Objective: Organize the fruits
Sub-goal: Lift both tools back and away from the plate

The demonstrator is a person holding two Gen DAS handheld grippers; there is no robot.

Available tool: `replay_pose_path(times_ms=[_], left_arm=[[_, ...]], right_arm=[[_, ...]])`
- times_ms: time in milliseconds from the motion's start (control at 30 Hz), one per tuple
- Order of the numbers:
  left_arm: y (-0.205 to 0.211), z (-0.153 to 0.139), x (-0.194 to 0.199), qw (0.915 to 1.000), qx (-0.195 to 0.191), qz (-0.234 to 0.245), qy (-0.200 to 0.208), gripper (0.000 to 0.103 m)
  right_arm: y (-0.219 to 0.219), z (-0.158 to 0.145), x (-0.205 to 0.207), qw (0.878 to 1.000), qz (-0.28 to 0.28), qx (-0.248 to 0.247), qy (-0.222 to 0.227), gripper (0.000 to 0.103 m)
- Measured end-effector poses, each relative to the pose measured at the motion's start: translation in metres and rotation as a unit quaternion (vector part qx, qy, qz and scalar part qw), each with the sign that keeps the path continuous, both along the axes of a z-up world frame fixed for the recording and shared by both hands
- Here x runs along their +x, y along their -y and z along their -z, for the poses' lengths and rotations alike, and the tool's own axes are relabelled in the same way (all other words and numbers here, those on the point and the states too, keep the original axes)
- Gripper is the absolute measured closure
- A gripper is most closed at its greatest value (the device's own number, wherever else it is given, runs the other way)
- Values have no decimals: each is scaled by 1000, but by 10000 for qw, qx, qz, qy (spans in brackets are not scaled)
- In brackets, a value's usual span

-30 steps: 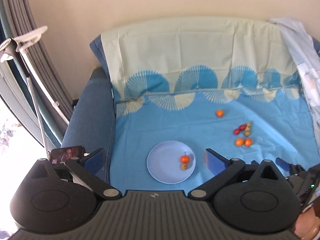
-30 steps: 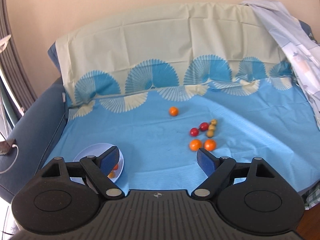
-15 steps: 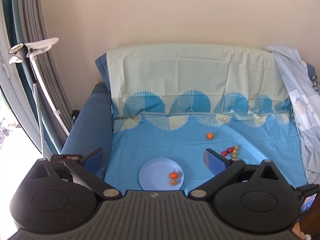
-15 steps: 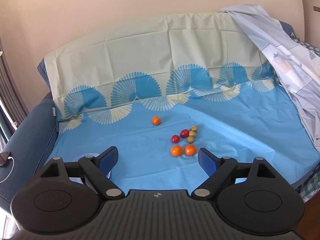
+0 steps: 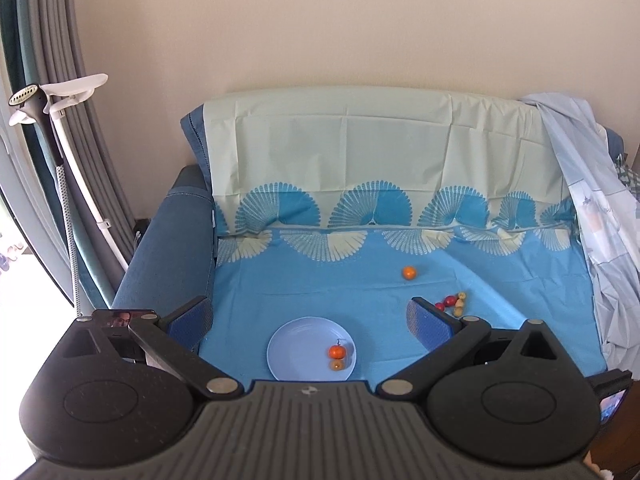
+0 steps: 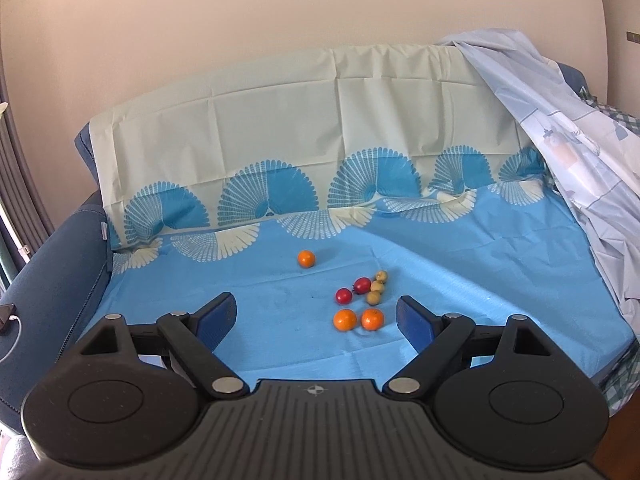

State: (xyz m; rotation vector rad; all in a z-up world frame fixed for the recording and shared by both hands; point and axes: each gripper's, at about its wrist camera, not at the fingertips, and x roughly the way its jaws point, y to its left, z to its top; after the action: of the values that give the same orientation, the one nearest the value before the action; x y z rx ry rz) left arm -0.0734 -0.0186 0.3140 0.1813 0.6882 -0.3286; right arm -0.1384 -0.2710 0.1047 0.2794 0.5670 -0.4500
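Note:
A pale blue plate [image 5: 296, 344] lies on the blue sheet near the sofa's front edge, holding an orange fruit [image 5: 337, 352] and a smaller brownish one [image 5: 336, 365]. My left gripper [image 5: 308, 316] hovers open above and in front of the plate, nothing between its fingers. In the right wrist view a lone orange [image 6: 306, 258] sits farther back. Nearer lie two red fruits [image 6: 353, 290], small tan fruits [image 6: 376, 287] and two oranges [image 6: 358, 319]. My right gripper [image 6: 316, 312] stands open, well short of the two oranges, holding nothing. The same loose fruits [image 5: 452, 303] show right of the plate.
The sofa [image 5: 168, 248] has a dark blue left armrest with a phone [image 5: 122, 318] on it. A pale patterned cloth [image 6: 560, 128] hangs over the right side. A white garment steamer stand [image 5: 68, 152] and grey curtains stand at the left.
Both grippers have pulled back and risen, so the sofa and fruits look smaller and farther. The plate has slipped out of the right wrist view. Both stay open.

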Motion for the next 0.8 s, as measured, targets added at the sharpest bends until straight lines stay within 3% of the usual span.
replay_pose_path(times_ms=[433,600,800], left_arm=[[42,13,21,9997,67,181,-128,0],[71,48,54,9989,310,209,-298,0],[116,114,106,9967,366,509,-521,0]], right_arm=[[21,9,1,9997,216,5,-84,15],[37,18,2,9991,406,106,-67,13],[61,43,11,9974,688,235,-13,10]])
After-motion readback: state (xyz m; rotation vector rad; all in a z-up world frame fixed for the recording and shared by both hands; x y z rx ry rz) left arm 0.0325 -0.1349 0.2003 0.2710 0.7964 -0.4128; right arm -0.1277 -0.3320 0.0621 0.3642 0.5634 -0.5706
